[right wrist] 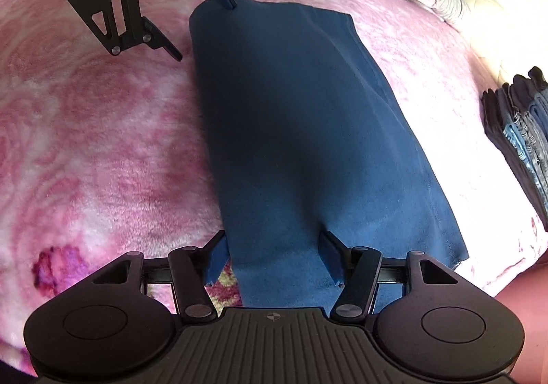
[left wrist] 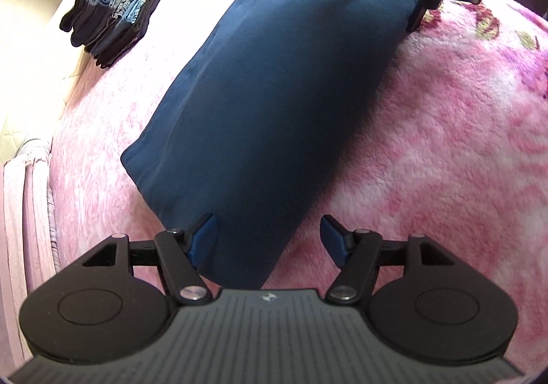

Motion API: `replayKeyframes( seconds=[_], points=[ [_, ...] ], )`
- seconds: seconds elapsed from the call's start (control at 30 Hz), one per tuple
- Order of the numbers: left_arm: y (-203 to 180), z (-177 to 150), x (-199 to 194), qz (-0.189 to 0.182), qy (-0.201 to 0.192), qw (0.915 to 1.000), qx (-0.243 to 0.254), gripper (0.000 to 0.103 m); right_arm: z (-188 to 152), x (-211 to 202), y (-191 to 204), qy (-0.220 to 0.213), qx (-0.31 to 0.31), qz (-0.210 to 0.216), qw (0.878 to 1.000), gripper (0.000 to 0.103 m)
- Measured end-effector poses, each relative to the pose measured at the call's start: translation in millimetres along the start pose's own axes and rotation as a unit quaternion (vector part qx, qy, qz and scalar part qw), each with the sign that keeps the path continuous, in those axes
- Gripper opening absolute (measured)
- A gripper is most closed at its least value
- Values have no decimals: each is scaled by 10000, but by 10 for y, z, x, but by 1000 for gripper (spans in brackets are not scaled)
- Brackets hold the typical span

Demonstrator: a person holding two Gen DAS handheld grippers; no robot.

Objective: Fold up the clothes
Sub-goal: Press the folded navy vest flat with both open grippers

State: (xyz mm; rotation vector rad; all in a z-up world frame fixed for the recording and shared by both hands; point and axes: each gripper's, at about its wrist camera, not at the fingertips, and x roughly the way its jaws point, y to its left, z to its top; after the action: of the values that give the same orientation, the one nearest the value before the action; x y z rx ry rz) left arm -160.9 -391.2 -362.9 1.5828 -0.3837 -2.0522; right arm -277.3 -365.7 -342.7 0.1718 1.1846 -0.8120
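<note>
We count one folded blue garment (left wrist: 274, 82) lying on one pink floral blanket (left wrist: 445, 151). We count two grippers: one left gripper (left wrist: 269, 235) and one right gripper (right wrist: 274, 255), each with two fingers. We count one stack of folded clothes (left wrist: 120, 7); its pieces are too many to tell apart.

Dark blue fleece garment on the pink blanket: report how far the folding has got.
Done: a stack of folded denim and dark clothes lies aside. In hand: the dark blue fleece garment is a long folded strip; the left gripper and right gripper straddle opposite ends, jaws open. Left: a crosswise fold, probably, then stacking.
</note>
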Motion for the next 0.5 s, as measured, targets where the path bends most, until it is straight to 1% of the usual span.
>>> replayKeyframes(
  seconds=[0.5],
  points=[
    [-2,-36,-2,-66,-37,10000,-41,65,80,10,-9,224,122,31,9997,60]
  ],
)
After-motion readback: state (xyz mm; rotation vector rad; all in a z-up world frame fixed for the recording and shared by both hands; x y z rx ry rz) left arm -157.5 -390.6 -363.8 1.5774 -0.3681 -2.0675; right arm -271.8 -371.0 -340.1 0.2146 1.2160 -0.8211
